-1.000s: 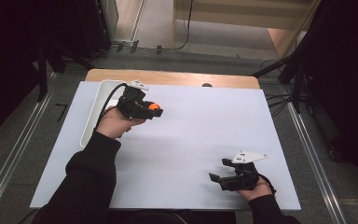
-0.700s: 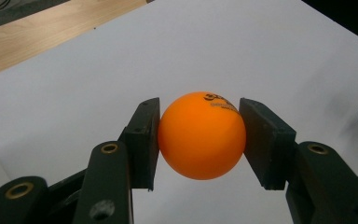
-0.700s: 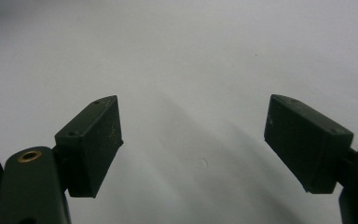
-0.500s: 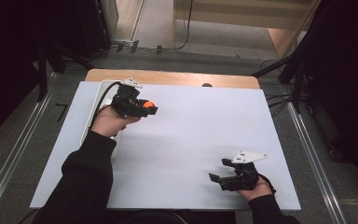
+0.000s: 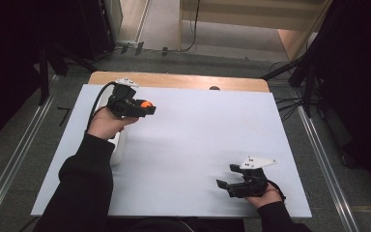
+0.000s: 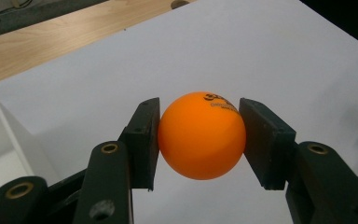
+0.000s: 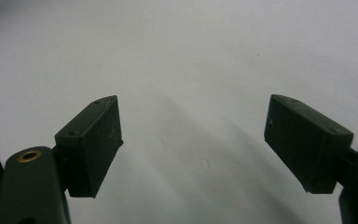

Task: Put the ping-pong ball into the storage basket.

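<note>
An orange ping-pong ball (image 6: 201, 135) with dark print sits clamped between the two black jaws of my left gripper (image 6: 199, 140). In the high view that gripper (image 5: 147, 107) hangs above the far left part of the white board (image 5: 198, 145), pointing right, with the ball (image 5: 146, 104) at its tip. My right gripper (image 5: 226, 183) rests near the front right edge of the board, pointing left. Its jaws stand wide apart in the right gripper view (image 7: 193, 144), with only the white surface between them.
A white tray (image 5: 118, 147) lies along the left side of the board, partly under the left forearm; its wall (image 6: 4, 135) shows in the left gripper view. A wooden tabletop (image 5: 174, 79) runs behind the board. Cables and dark stands surround the table.
The left hand has carried the ball away from me and slightly left, toward the board's far left corner. The right gripper has stayed where it was.
</note>
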